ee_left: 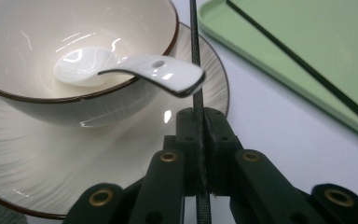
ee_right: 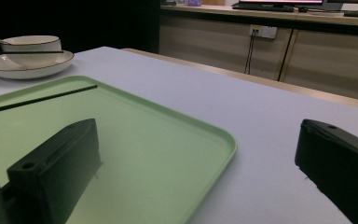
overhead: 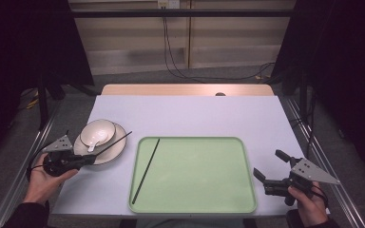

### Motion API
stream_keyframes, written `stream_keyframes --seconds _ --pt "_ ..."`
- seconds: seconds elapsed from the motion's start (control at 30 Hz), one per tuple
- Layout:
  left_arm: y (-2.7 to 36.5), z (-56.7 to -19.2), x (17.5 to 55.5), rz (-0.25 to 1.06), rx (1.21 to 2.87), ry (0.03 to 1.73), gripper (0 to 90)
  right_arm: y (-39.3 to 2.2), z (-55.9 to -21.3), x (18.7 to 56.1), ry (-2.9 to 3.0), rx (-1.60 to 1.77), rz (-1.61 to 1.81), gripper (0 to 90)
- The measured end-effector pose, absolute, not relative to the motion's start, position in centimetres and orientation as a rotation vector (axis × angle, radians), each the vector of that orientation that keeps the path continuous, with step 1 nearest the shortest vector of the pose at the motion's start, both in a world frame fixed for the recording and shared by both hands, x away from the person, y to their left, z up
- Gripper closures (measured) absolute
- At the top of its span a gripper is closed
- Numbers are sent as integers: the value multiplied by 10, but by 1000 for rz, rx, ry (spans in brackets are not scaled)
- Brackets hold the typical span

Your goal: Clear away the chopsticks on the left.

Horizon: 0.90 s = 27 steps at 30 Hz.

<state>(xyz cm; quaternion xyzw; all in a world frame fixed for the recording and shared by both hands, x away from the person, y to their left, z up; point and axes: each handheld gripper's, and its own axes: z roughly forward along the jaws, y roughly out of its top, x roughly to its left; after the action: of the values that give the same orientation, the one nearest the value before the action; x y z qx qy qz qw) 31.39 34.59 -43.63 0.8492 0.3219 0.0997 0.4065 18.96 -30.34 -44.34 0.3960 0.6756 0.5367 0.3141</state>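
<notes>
My left gripper (overhead: pixel 91 159) is shut on a thin black chopstick (overhead: pixel 116 141) that slants up and right over the plate's edge. In the left gripper view the jaws (ee_left: pixel 199 140) pinch that chopstick (ee_left: pixel 195 70) upright between the pads. A cream bowl (overhead: pixel 100 128) holding a white spoon (overhead: pixel 94 141) stands on a ribbed plate (overhead: pixel 116 151) just beyond the gripper. A second black chopstick (overhead: pixel 146 171) lies along the left side of the green tray (overhead: pixel 195 175). My right gripper (overhead: pixel 269 165) rests open at the tray's right edge, with nothing between its jaws (ee_right: pixel 196 140).
The white table (overhead: pixel 185 114) ends in a wooden strip (overhead: pixel 185 89) at the far side. Metal frame rails (overhead: pixel 323 156) run along both sides. Cables (overhead: pixel 176 66) hang by the back wall, and dark curtains flank the table.
</notes>
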Motion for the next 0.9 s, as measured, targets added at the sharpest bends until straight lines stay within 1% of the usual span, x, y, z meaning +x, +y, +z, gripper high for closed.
stream_keyframes --seconds 0.33,0.5,0.6,0.67,0.9 --pt "331 -424 297 225 2048 814 859 -303 -443 190 1782 1039 1415 0" --pt "320 -418 290 261 2040 852 859 -303 -443 190 1782 1040 1416 0" --pt "313 -417 284 258 2027 871 859 -303 -443 189 1784 1040 1417 0" --pt "309 -415 279 295 2020 876 860 -303 -443 189 1783 1039 1415 0" --pt "300 -413 266 286 1987 917 860 -303 -443 189 1790 1037 1421 0"
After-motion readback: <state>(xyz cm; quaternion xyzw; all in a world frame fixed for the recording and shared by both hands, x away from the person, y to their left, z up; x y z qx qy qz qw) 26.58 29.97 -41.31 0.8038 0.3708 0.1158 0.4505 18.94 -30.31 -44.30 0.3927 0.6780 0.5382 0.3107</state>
